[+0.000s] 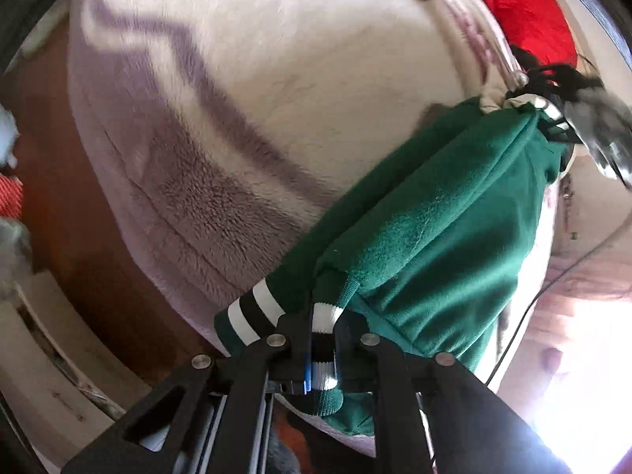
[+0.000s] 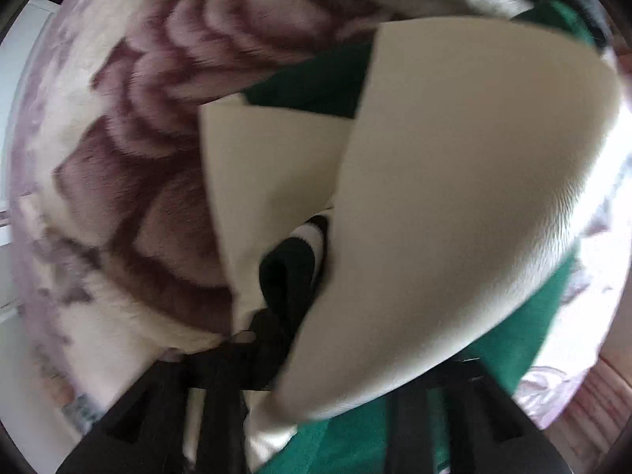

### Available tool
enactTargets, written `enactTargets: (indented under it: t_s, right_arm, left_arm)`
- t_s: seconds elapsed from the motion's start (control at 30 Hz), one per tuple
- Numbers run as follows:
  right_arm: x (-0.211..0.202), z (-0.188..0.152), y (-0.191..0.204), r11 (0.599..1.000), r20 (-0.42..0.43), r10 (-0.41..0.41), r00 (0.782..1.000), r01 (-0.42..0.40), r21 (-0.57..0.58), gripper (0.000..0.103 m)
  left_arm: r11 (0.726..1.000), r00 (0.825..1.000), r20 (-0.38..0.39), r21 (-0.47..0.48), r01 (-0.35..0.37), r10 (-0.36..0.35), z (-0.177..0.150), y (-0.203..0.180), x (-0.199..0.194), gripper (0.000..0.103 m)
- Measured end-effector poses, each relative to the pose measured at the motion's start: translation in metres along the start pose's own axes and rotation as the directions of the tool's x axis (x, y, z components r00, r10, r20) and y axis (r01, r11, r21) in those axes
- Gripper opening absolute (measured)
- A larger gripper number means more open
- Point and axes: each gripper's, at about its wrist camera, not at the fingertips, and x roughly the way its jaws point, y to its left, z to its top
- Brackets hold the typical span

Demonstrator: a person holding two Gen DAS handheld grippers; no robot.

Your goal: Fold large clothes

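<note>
A green jacket (image 1: pixel 434 213) with black-and-white striped ribbed hem (image 1: pixel 252 312) hangs stretched above a fleecy bed blanket (image 1: pixel 276 71). My left gripper (image 1: pixel 322 326) is shut on the striped hem. The far end of the jacket is held by my right gripper (image 1: pixel 568 118), blurred at the upper right. In the right wrist view, cream sleeves (image 2: pixel 454 181) and green cloth (image 2: pixel 509 339) drape over my right gripper (image 2: pixel 292 316), which is shut on the jacket; its fingertips are mostly covered.
The cream and mauve flowered blanket (image 2: pixel 150 150) covers the bed. A red cloth (image 1: pixel 521 4) lies at the far end. A brown floor (image 1: pixel 79 237) and white furniture (image 1: pixel 43 355) are to the left; wooden floor (image 1: pixel 572 316) to the right.
</note>
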Motion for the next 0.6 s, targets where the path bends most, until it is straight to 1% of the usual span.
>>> enactTargets:
  t_s: [0.03,0.07,0.1,0.13,0.17,0.2,0.23,0.3,0.33,0.37,0.4,0.43,0.47,0.5,0.53,0.57,0.6]
  right_arm:
    - [-0.008,-0.004,-0.003,0.992,-0.028,0.127,0.992,-0.127,-0.016,0.068]
    - [-0.013,-0.01,-0.009,0.975,-0.059,0.217,0.974,-0.219,-0.025,0.068]
    - [-0.021,-0.022,-0.019,0.949,-0.101,0.311,0.945,-0.315,-0.027,0.068]
    - [-0.029,-0.037,-0.034,0.922,-0.12,0.382,0.916,-0.386,-0.016,0.068]
    - [-0.036,-0.051,-0.049,0.904,-0.127,0.425,0.896,-0.428,-0.003,0.068]
    - [-0.042,-0.073,-0.072,0.896,-0.13,0.442,0.887,-0.445,0.012,0.068]
    - [-0.045,-0.089,-0.087,0.896,-0.131,0.443,0.887,-0.444,0.019,0.068]
    - [-0.04,-0.144,-0.139,0.901,-0.141,0.434,0.89,-0.43,0.058,0.068]
    - [-0.03,-0.172,-0.164,0.908,-0.159,0.417,0.895,-0.407,0.094,0.068]
    - [-0.017,-0.202,-0.188,0.913,-0.181,0.403,0.897,-0.383,0.139,0.068]
    - [-0.001,-0.233,-0.208,0.909,-0.212,0.406,0.889,-0.369,0.192,0.068]
    - [0.019,-0.265,-0.227,0.895,-0.25,0.423,0.871,-0.361,0.261,0.068]
    - [0.033,-0.288,-0.24,0.877,-0.272,0.45,0.85,-0.362,0.316,0.068]
    - [0.054,-0.317,-0.254,0.839,-0.293,0.502,0.814,-0.375,0.395,0.068]
    - [0.08,-0.353,-0.267,0.777,-0.304,0.572,0.762,-0.385,0.497,0.068]
    - [0.097,-0.377,-0.275,0.716,-0.283,0.631,0.722,-0.401,0.572,0.068]
    - [0.112,-0.395,-0.277,0.661,-0.258,0.679,0.687,-0.42,0.622,0.068]
  left_arm:
    - [0.998,0.999,-0.02,-0.04,0.042,-0.043,0.002,0.008,-0.001,0.015]
    - [0.996,0.997,-0.04,-0.062,0.07,-0.073,0.002,0.013,-0.002,0.024]
    - [0.995,0.995,-0.058,-0.075,0.072,-0.077,0.002,0.016,-0.004,0.03]
    - [0.994,0.995,-0.065,-0.082,0.067,-0.072,0.001,0.019,-0.01,0.04]
    - [0.994,0.995,-0.061,-0.085,0.074,-0.08,0.0,0.022,-0.016,0.041]
    - [0.993,0.995,-0.063,-0.094,0.073,-0.079,-0.002,0.024,-0.024,0.041]
    - [0.992,0.995,-0.066,-0.101,0.069,-0.076,-0.002,0.025,-0.03,0.043]
    - [0.99,0.994,-0.077,-0.118,0.073,-0.082,-0.005,0.027,-0.039,0.049]
    - [0.988,0.993,-0.083,-0.133,0.076,-0.087,-0.007,0.027,-0.041,0.053]
    - [0.985,0.99,-0.09,-0.148,0.09,-0.104,-0.01,0.026,-0.04,0.053]
    - [0.983,0.988,-0.103,-0.158,0.098,-0.115,-0.013,0.024,-0.036,0.053]
    - [0.98,0.985,-0.118,-0.172,0.102,-0.123,-0.018,0.02,-0.03,0.053]
    - [0.975,0.981,-0.133,-0.188,0.116,-0.143,-0.022,0.016,-0.022,0.053]
    - [0.972,0.977,-0.144,-0.199,0.125,-0.155,-0.023,0.012,-0.015,0.053]
    - [0.968,0.976,-0.145,-0.213,0.131,-0.164,-0.023,0.009,-0.006,0.053]
    - [0.963,0.976,-0.129,-0.226,0.143,-0.175,-0.022,0.006,0.001,0.053]
    - [0.961,0.978,-0.114,-0.235,0.143,-0.173,-0.022,0.006,0.003,0.053]
